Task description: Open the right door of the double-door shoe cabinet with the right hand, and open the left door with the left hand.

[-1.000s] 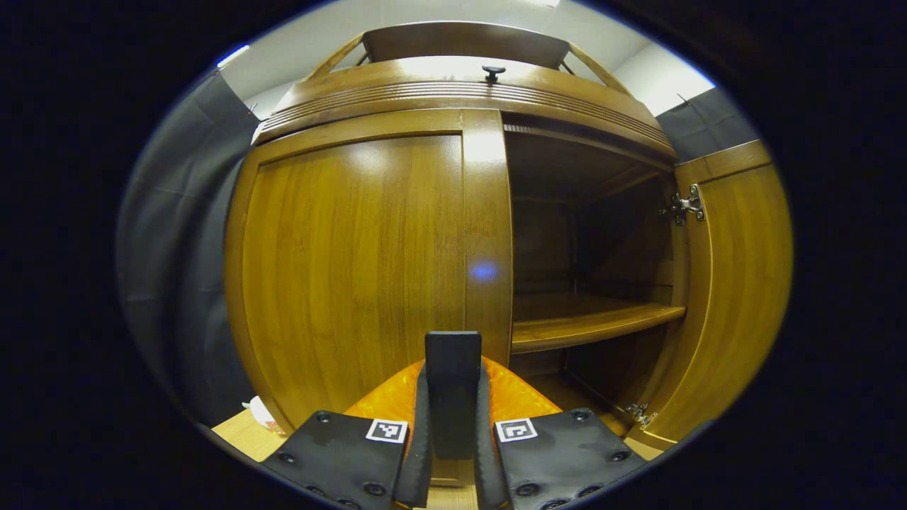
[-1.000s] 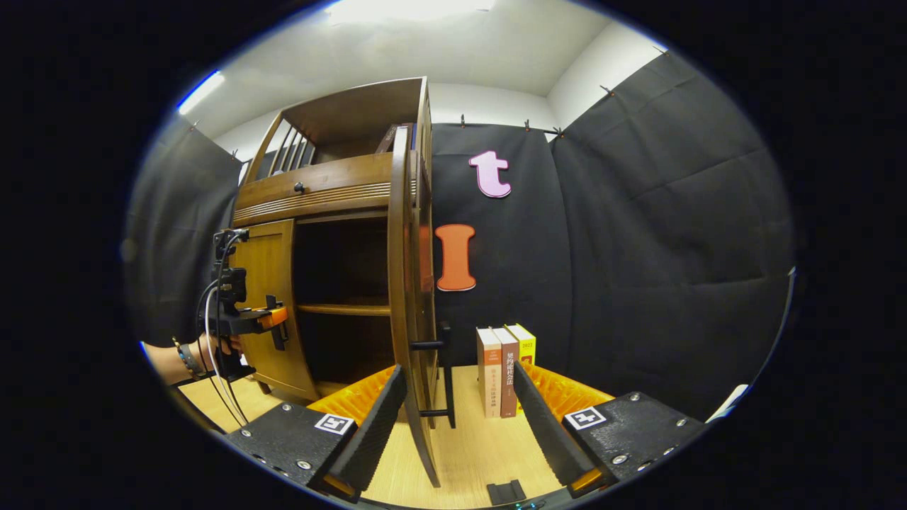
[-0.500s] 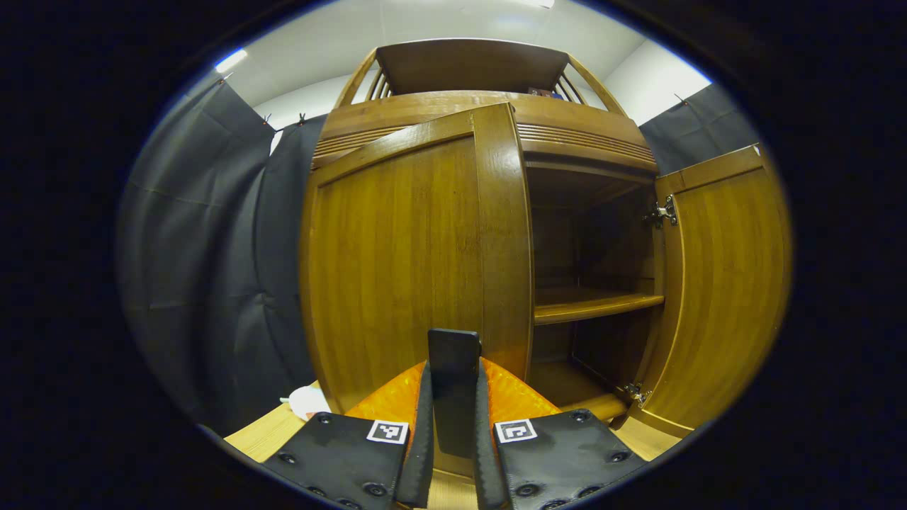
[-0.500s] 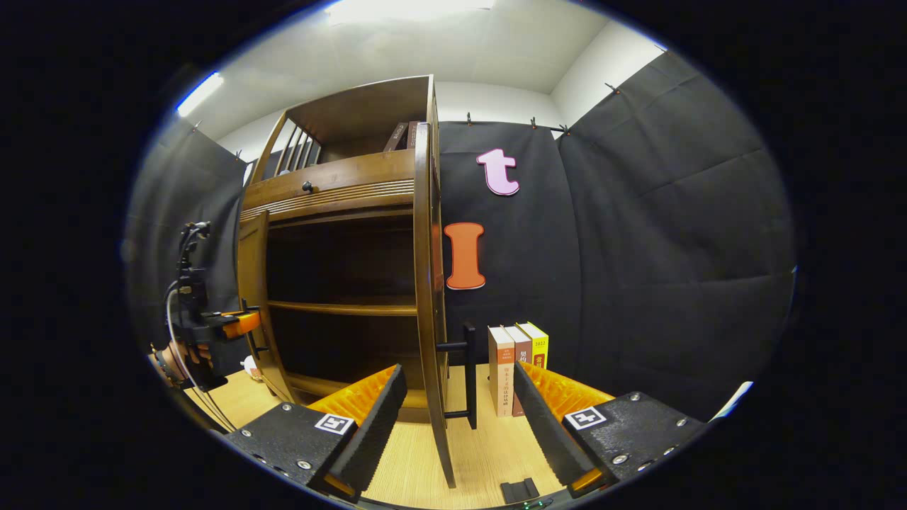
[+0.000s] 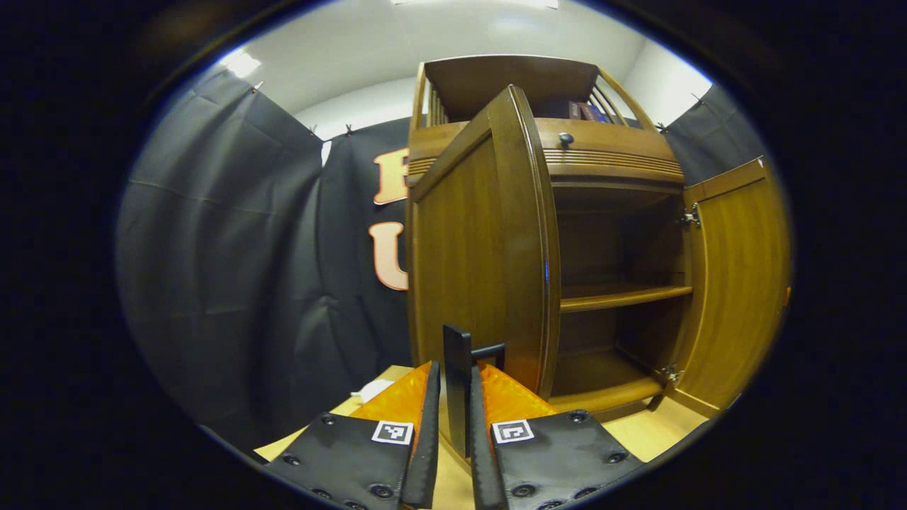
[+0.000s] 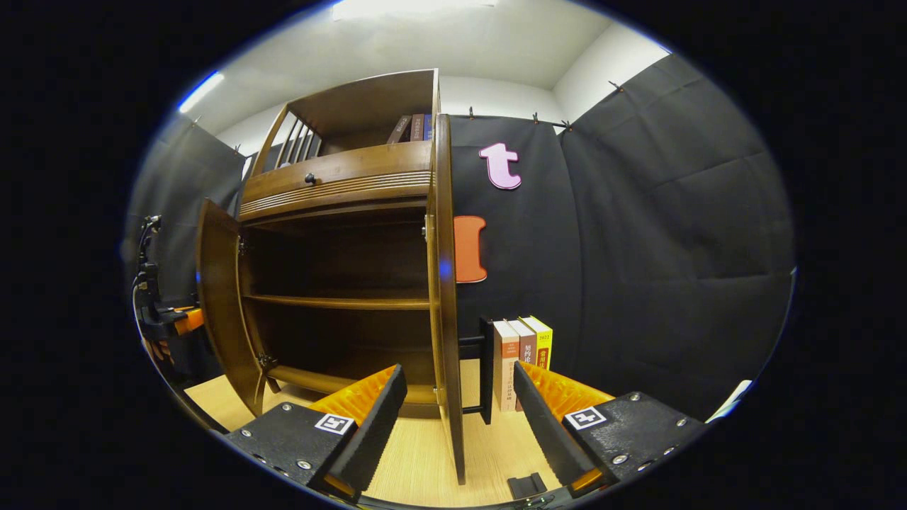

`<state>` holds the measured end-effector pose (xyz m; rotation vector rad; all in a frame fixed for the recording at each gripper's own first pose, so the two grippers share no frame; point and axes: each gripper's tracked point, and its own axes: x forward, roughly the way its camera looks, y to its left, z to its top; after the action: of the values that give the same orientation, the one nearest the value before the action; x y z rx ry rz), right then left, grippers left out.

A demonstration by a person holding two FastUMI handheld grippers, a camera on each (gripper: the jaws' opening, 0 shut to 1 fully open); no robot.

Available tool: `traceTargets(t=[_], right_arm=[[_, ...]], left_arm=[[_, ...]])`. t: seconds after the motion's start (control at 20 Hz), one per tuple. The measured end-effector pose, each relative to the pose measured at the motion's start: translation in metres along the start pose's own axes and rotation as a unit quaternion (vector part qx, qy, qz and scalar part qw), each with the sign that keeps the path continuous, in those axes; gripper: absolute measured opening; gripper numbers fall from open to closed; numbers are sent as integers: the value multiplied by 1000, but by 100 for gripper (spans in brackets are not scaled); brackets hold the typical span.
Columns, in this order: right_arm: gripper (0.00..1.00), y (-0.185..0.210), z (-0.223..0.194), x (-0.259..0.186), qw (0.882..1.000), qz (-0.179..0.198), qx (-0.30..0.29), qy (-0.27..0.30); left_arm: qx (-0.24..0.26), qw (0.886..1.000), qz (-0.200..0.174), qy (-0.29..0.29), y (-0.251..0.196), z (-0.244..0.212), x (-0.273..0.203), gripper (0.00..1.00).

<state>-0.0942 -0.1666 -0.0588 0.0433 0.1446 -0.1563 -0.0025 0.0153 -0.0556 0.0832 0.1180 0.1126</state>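
left gripper (image 5: 451,425): fingers nearly together, clamped on the dark vertical bar handle (image 5: 457,386) of the brown wooden left door (image 5: 482,262), 1 finger on each side of the bar. left door swung well out from the brown wooden double-door shoe cabinet (image 5: 609,170), seen almost edge-on. behind it, the cabinet's dark interior with 1 wooden shelf (image 5: 623,296) across the middle and a bottom board below. seen again in the right gripper view at the far left, beside the open left door (image 6: 220,304), held by a hand that is mostly hidden.

right gripper (image 6: 453,425): fingers spread wide, gripping nothing. between them, farther off, the thin edge of the brown wooden right door (image 6: 446,297), standing open and apart from both fingers; its own dark bar handle (image 6: 486,368) on the outer face, untouched. in the left gripper view, right door (image 5: 737,283) open at the far right, metal hinges at top and bottom.

nearby: 3 upright books (image 6: 523,361) on the light wooden table (image 6: 418,460) just right of the right door, close to its handle. small dark round knob (image 6: 310,178) on the cabinet's drawer front above the doors. more books (image 6: 411,129) on the railed top shelf. small white object (image 5: 372,389) on the table left of the left door, too blurred to identify.
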Motion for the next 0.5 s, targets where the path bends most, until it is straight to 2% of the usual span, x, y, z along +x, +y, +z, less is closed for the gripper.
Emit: traceTargets(t=[0.05,0.2,0.25,0.35,0.4,0.45,0.5], right_arm=[[99,3,1,0,1000,0,-2,0],[99,6,7,0,1000,-5,-6,-4],[93,7,8,0,1000,-9,-6,-7],[93,11,7,-1,1000,-12,-4,-4],[92,14,8,-1,1000,-14,-6,-5],[92,16,9,-2,1000,-17,-10,-6],[92,16,11,-3,1000,-20,-13,-8]], left_arm=[[2,1000,8,-1,9,-1,-2,28],[13,1000,-1,-3,39,-3,4,16],[3,1000,-20,-4,43,-5,5,13],[-29,998,-59,2,51,-7,8,13],[-43,996,-72,0,56,-7,12,10],[-46,995,-86,0,61,-6,13,10],[-40,995,-97,-2,66,-7,14,15]])
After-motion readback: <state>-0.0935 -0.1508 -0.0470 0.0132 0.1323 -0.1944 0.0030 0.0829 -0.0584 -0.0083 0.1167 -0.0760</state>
